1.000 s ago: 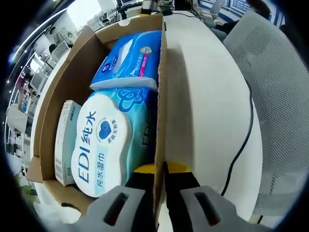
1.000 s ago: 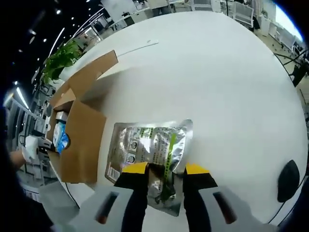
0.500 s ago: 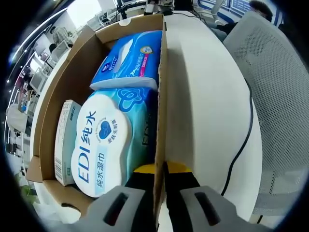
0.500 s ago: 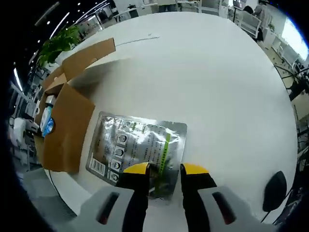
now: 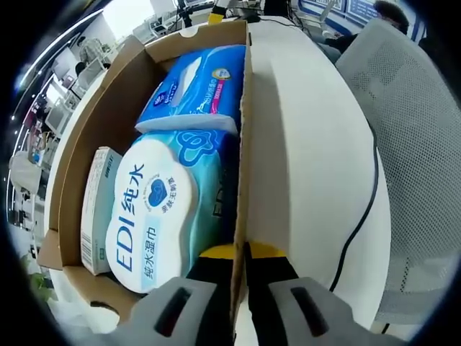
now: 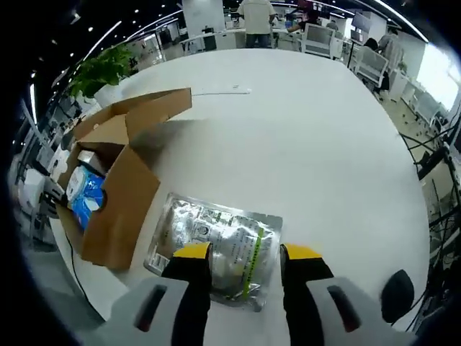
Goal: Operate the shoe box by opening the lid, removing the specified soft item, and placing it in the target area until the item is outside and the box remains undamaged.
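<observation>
The open cardboard shoe box (image 5: 245, 122) holds a teal EDI wet-wipes pack (image 5: 155, 209), a blue soft pack (image 5: 191, 90) and a small carton (image 5: 97, 202). My left gripper (image 5: 241, 252) is shut on the box's right side wall, the cardboard edge pinched between its yellow-tipped jaws. In the right gripper view the same box (image 6: 119, 202) sits at the left with its lid flap (image 6: 155, 108) folded back. A silver foil pouch (image 6: 216, 245) lies flat on the white table (image 6: 310, 137). My right gripper (image 6: 247, 254) stands open over the pouch's near edge, jaws apart on either side.
A white mesh chair (image 5: 410, 122) and a black cable (image 5: 366, 202) lie right of the box. A black mouse-like object (image 6: 396, 292) sits near the table's edge. A potted plant (image 6: 104, 68) and desks with people stand beyond the table.
My right gripper's jaws have spread apart and let go of the silver pouch, which now rests on the table. The right view has pulled back. The left gripper keeps its hold.
</observation>
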Available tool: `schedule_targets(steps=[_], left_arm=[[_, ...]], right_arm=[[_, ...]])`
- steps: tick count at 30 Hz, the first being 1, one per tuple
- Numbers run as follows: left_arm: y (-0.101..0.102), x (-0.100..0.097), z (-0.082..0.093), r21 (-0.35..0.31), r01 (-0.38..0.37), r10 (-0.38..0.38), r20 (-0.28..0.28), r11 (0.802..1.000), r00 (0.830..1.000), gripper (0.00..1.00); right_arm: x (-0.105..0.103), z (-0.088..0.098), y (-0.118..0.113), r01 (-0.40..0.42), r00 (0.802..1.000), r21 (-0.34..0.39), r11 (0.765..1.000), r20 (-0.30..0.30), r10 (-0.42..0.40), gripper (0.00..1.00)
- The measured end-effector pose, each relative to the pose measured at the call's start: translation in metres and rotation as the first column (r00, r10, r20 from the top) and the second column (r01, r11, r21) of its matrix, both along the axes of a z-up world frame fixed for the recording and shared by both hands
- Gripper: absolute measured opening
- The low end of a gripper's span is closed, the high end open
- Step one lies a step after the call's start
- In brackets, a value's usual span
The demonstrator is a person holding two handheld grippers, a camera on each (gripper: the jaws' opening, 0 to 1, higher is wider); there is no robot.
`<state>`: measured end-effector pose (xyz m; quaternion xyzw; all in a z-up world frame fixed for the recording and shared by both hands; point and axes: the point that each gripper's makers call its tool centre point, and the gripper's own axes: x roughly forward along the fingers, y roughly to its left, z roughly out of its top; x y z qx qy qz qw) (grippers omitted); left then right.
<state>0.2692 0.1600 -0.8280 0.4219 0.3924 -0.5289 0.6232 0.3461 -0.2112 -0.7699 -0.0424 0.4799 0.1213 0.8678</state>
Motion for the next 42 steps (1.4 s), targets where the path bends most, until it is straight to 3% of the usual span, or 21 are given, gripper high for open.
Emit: schedule_targets(steps=[6, 10, 14, 17, 20, 24, 42], left_arm=[[0.001, 0.001, 0.001, 0.000, 0.009, -0.009, 0.002, 1.000, 1.000, 0.02], [0.000, 0.003, 0.002, -0.001, 0.014, -0.014, 0.003, 1.000, 1.000, 0.02], [0.000, 0.004, 0.003, -0.001, 0.014, -0.014, 0.004, 1.000, 1.000, 0.02], [0.000, 0.005, 0.003, -0.004, 0.017, -0.017, 0.005, 1.000, 1.000, 0.02], [0.000, 0.006, 0.003, -0.002, 0.011, -0.011, 0.001, 1.000, 1.000, 0.02], [0.000, 0.007, 0.003, -0.003, 0.012, -0.012, 0.003, 1.000, 1.000, 0.02], [0.001, 0.008, 0.003, -0.007, 0.018, -0.018, 0.004, 1.000, 1.000, 0.02]], right_arm=[[-0.003, 0.011, 0.016, -0.042, 0.991, -0.036, 0.998, 0.123, 0.046, 0.41], [-0.009, 0.016, 0.028, -0.059, 0.986, -0.062, 0.996, 0.152, 0.068, 0.50], [-0.014, 0.011, 0.036, -0.079, 0.988, -0.058, 0.995, 0.132, 0.086, 0.51], [-0.016, 0.007, 0.038, -0.097, 0.986, -0.073, 0.993, 0.132, 0.106, 0.57], [-0.012, 0.007, 0.046, -0.128, 0.971, -0.052, 0.990, 0.195, 0.136, 0.65], [-0.012, -0.003, 0.042, -0.106, 0.982, -0.061, 0.993, 0.152, 0.114, 0.65], [-0.013, -0.027, 0.035, -0.057, 0.992, -0.056, 0.997, 0.107, 0.063, 0.68]])
